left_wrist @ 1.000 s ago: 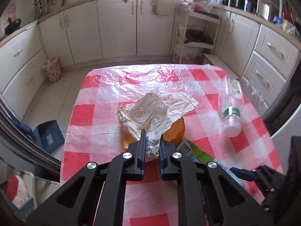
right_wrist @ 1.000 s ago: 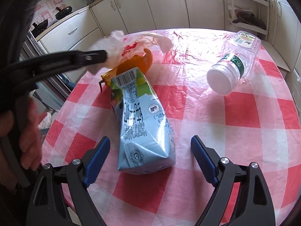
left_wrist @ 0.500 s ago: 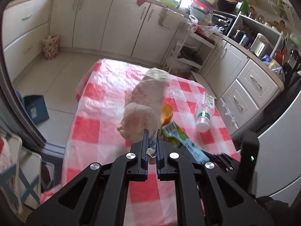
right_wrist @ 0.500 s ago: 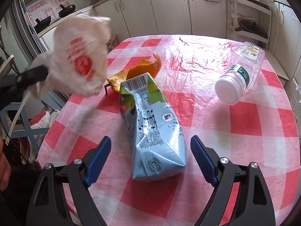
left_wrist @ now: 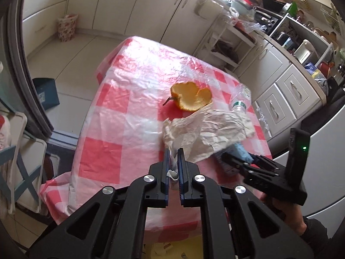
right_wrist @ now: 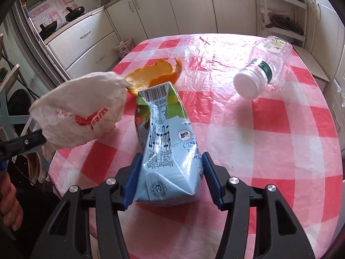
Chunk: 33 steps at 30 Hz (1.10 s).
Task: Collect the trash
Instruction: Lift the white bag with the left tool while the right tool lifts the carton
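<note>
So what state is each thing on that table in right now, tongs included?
Left tongs: shut on the plastic bag.
Plastic bag: crumpled, lifted off the table.
Right tongs: fingers either side of the carton; contact unclear.
Carton: crushed, lying on its side.
Orange peel: empty, lying on the cloth.
Bottle: capped, on its side.

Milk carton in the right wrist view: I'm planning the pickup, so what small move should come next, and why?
Probably close the right gripper on the milk carton. Its blue fingers already flank the carton's lower end where it lies on the table, with a slight gap on the right side. The left gripper is occupied, pinching the white plastic bag.
</note>
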Motion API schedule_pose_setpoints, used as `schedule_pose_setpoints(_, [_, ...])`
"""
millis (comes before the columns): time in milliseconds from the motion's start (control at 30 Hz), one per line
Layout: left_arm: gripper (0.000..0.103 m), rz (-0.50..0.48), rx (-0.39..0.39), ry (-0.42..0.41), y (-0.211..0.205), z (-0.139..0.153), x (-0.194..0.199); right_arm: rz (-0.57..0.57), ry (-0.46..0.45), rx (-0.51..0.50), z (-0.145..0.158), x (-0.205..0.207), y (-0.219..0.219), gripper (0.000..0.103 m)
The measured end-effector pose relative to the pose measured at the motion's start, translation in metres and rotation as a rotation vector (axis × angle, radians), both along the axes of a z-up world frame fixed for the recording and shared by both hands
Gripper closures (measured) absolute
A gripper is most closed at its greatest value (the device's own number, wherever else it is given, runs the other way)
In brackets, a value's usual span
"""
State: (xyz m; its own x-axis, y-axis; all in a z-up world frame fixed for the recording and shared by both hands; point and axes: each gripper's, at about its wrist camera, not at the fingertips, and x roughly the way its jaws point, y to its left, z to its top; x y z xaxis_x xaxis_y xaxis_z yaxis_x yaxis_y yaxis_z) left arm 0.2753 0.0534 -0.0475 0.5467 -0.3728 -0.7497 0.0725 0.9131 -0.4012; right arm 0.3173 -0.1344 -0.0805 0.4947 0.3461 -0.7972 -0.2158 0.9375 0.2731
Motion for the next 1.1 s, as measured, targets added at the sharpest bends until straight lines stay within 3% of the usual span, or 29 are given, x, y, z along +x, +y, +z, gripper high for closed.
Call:
schedule_pose_setpoints(100, [0.095,-0.018,0.01,0.031,-0.003,-0.01,0.004,-0.006,0.018,0.015,-0.002,0.003,-0.005,0.048])
schedule_pose_setpoints(167, [0.084,-0.04,0.035,0.036,-0.008,-0.014,0.005,-0.004,0.022,0.015,-0.004,0.004,-0.006,0.047])
schedule_pose_setpoints(233, [0.061,-0.07,0.06,0.031,-0.018,-0.015,0.004,-0.001,0.017,0.012,-0.004,0.005,-0.006,0.043])
schedule_pose_setpoints(333, [0.052,-0.124,0.08,0.009,-0.032,-0.012,0.004,0.002,0.011,0.01,-0.004,0.005,-0.001,0.039])
schedule_pose_setpoints(567, [0.047,-0.223,0.235,-0.044,-0.069,-0.009,0.0,-0.002,-0.02,0.015,0.001,0.005,0.002,0.031])
schedule_pose_setpoints(733, [0.045,-0.258,0.247,-0.053,-0.078,-0.01,0.001,-0.012,-0.062,0.086,0.012,0.003,-0.004,0.027])
schedule_pose_setpoints(867, [0.037,-0.281,0.298,-0.12,-0.088,-0.006,-0.004,-0.002,-0.077,0.129,0.02,0.001,-0.002,0.026])
schedule_pose_setpoints(933, [0.031,-0.296,0.371,-0.18,-0.098,-0.004,-0.009,0.008,-0.092,0.144,0.025,0.002,0.003,0.024])
schedule_pose_setpoints(1100, [0.029,-0.327,0.676,-0.368,-0.135,-0.01,-0.022,0.039,-0.126,0.181,0.035,0.0,0.013,0.023])
